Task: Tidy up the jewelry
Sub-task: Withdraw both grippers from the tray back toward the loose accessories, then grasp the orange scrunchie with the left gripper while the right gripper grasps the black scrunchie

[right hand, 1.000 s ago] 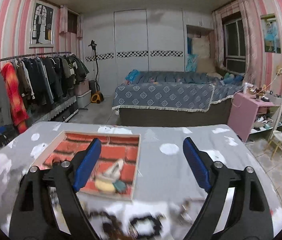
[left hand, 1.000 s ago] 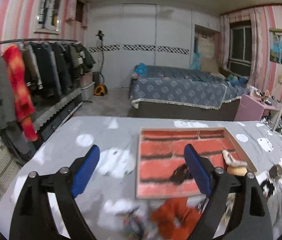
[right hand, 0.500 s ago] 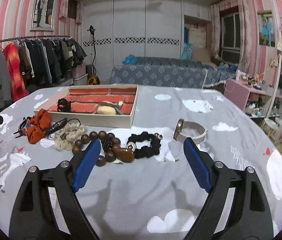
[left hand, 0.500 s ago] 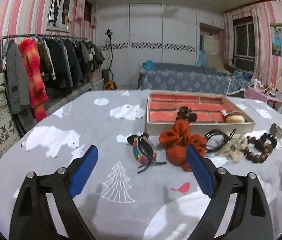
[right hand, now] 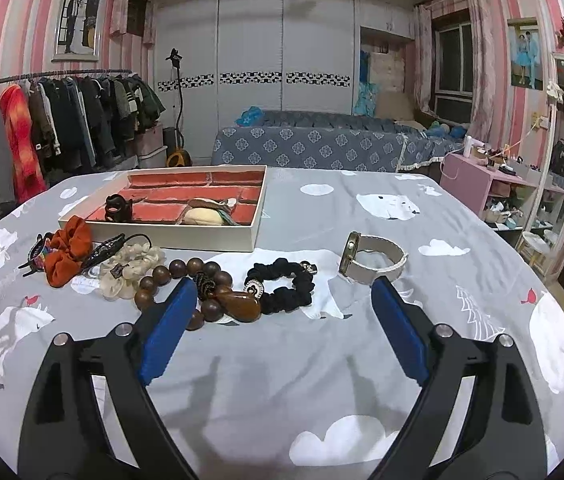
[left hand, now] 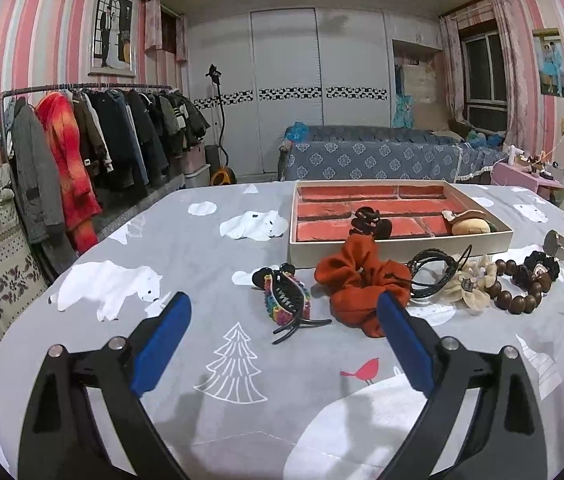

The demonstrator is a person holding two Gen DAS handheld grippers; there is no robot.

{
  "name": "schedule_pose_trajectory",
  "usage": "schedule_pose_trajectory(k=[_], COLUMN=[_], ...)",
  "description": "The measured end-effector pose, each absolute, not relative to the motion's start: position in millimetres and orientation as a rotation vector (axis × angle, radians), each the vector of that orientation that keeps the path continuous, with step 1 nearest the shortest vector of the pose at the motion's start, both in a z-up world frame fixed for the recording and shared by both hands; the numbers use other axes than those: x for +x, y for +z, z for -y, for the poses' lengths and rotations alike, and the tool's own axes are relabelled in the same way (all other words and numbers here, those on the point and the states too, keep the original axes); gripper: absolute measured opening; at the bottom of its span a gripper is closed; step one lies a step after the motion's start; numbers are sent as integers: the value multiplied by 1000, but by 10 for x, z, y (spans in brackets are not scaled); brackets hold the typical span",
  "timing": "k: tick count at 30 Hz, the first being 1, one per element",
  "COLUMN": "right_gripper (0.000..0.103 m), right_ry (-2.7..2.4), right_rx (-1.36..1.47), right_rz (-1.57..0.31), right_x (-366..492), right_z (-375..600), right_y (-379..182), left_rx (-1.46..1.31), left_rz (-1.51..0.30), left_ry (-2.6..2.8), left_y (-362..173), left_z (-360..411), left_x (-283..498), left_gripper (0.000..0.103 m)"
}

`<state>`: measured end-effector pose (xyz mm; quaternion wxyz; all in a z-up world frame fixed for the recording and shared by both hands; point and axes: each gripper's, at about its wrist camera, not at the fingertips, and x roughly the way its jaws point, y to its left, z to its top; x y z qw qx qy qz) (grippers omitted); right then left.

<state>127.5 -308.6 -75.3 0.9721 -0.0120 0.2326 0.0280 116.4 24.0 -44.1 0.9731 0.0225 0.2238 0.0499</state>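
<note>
Both views had dropped from overhead to worktop (left hand: 202,360) level; left tongs (left hand: 283,320) and right tongs (right hand: 283,300) were opening wide, empty, facing the unsorted orange scrunchie (left hand: 361,284) and wooden bead bracelet (right hand: 186,280) at frame centre.

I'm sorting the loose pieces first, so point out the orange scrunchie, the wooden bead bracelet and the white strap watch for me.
orange scrunchie (left hand: 357,280), left wrist view, on its bunched fabric near the middle.
wooden bead bracelet (right hand: 162,275), right wrist view, on a round brown bead.
white strap watch (right hand: 379,244), right wrist view, on the pale strap's far side.
</note>
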Motion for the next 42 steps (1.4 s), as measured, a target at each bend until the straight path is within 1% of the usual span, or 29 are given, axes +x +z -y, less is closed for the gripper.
schedule_pose_trajectory(k=[18,31,34,42], right_gripper=[88,88,88,83], right_ry=[48,36,9,0], right_rx=[-26,56,25,-13], right_rz=[-495,-615,-621,-641], right_x=[1304,1546,1615,1836], right_z=[3081,3255,3276,3307], right_y=[-772,-849,-834,-810], left_rx=[63,34,47,53], left_rz=[-470,-525,-529,-558], left_ry=[102,72,66,41], left_y=[-444,-471,-446,-339], left_z=[-205,-252,-229,-114], left_x=[1173,1318,1396,1687], left_gripper=[92,92,92,92])
